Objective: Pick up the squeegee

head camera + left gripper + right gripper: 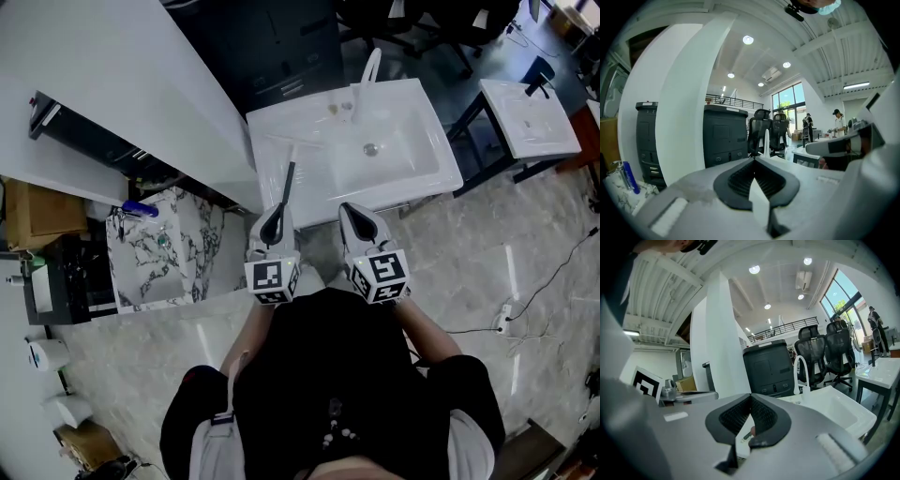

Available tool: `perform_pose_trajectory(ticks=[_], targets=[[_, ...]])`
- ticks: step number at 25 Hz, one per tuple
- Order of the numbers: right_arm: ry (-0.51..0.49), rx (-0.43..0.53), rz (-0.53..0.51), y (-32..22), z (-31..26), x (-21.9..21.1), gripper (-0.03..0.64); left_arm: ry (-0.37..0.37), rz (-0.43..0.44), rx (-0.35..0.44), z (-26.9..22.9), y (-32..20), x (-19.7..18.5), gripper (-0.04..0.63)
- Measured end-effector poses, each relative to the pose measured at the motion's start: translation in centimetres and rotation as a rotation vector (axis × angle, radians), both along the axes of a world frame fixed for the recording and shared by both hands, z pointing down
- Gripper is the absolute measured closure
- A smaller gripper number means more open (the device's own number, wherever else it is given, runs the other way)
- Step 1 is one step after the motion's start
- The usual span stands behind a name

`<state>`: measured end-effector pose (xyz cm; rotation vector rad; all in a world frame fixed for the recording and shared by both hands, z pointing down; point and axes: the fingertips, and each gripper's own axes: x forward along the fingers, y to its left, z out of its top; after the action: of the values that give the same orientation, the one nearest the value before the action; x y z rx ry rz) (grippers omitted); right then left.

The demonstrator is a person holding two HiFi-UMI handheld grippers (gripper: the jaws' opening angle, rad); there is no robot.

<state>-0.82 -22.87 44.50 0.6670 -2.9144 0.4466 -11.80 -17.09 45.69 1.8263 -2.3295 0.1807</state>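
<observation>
The squeegee [287,185] lies on the left deck of the white sink [427,112], its thin dark handle pointing toward me. My left gripper [276,218] hovers at the handle's near end, jaws shut and holding nothing; in the left gripper view its pads [740,180] meet with nothing between them. My right gripper [353,214] is beside it at the sink's front edge, also shut and empty [750,395]. Below its closed pads, a bit of the dark handle [748,433] shows on the white sink.
A white faucet [368,75] stands at the back of the sink, with the drain [371,149] in the basin. A white pillar [689,108] and a marble-patterned counter [155,253] are to the left. Another white basin [530,117] stands to the right. Cables lie on the floor [525,300].
</observation>
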Motion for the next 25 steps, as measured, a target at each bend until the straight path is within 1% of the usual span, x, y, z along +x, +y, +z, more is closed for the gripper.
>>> perform_pose_trajectory(ticks=[6,14,18,22,24,25], targets=[[0.008,-0.018,0.007,-1.2,0.9,0.0,0.615,-0.016,-0.018,-0.038,1.8,-1.5,-0.9,0.594],[0.068,-0.051,0.051,-3.1,2.6,0.3,0.615,0.006,-0.01,-0.12,5.8,-4.4,-3.0,0.594],[0.093,-0.064,0.061,-4.6,3.2,-0.9,0.615,0.02,0.004,-0.15,7.5,-6.4,-4.3,0.594],[0.113,-0.073,0.061,-5.9,3.6,-2.7,0.615,0.04,0.022,-0.198,9.4,-7.9,-5.4,0.594],[0.124,-0.077,0.058,-6.4,3.8,-3.7,0.615,0.055,0.03,-0.224,10.7,-8.6,-6.1,0.566],[0.13,-0.079,0.055,-6.7,4.0,-4.2,0.615,0.064,0.03,-0.237,11.4,-8.9,-6.7,0.563]])
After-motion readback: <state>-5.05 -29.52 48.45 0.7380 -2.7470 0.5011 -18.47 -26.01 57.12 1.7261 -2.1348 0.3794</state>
